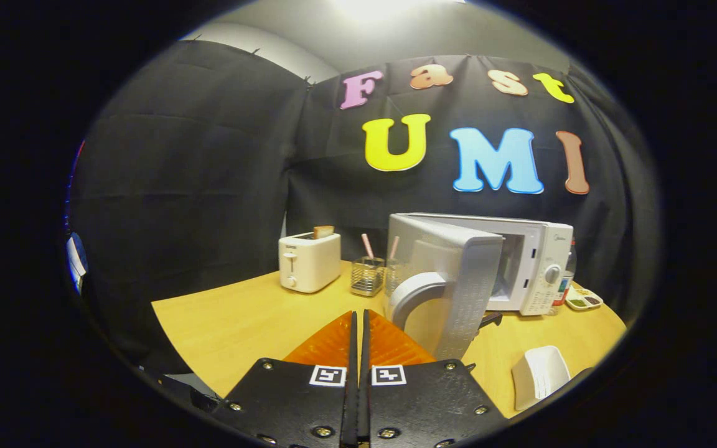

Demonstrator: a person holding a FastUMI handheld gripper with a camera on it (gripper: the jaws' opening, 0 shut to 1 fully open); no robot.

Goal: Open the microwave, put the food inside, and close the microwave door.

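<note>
Gripper view: the tool (359,314) has its two fingers pressed together with only a thin slit between them, holding nothing. It points across the wooden counter (240,317) toward the rear wall. The microwave (536,261) stands on the counter ahead and to the right of the fingers, its door (458,280) swung wide open toward the camera, with the curved handle (411,295) just beyond the fingertips on the right side. A white dish (540,373) lies on the counter right of the tool, in front of the microwave; its contents cannot be made out. A toaster (309,261) with a bread slice (323,231) stands left of the microwave. A wire holder (368,275) with pink sticks sits between them. A small tray (582,298) rests beside the microwave's right side.
</note>
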